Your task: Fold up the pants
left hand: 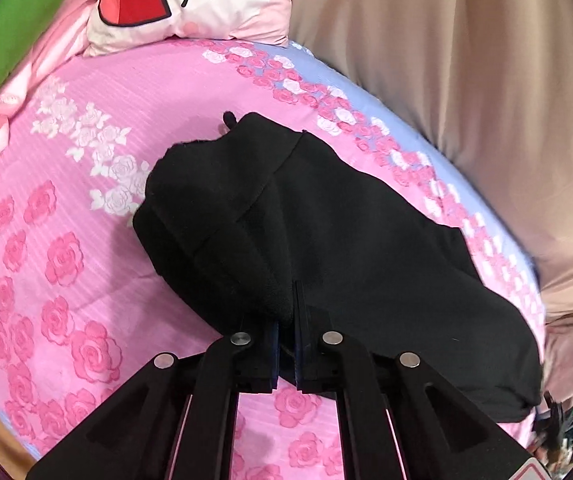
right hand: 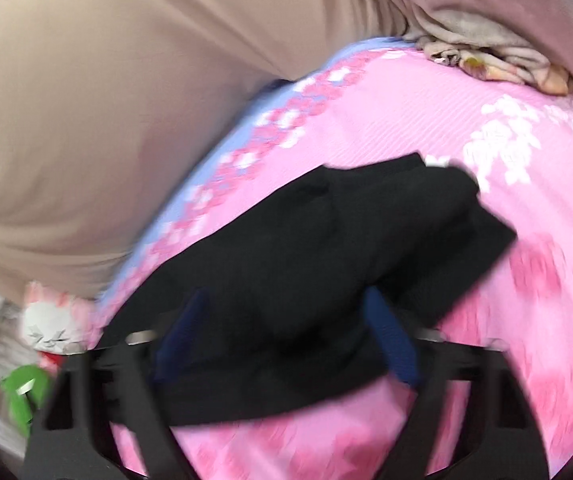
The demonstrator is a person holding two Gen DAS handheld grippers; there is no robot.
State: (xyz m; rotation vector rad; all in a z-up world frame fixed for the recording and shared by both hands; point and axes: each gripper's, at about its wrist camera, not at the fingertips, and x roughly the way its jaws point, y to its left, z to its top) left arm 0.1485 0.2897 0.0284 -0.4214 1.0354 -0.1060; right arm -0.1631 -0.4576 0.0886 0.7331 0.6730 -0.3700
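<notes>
My left tongs (left hand: pixel 286 332) are pinched nearly together on a thick bunched fold of the black pants (left hand: pixel 318 232), which I judge is the grip for carrying that edge over the rest. The pants spread out ahead of those tongs on the bed (left hand: pixel 66 240), part folded, one layer lapped over another. My right tongs (right hand: pixel 286 344) stand wide, blue pads (right hand: pixel 390 340) either side of the cloth with nothing gripped; that view is blurred. The fabric looks soft, matte and fleecy. The sheet is pink, rose-printed. Beyond lie a cartoon pillow (left hand: pixel 190 0) and a tan curtain (left hand: pixel 466 80).
</notes>
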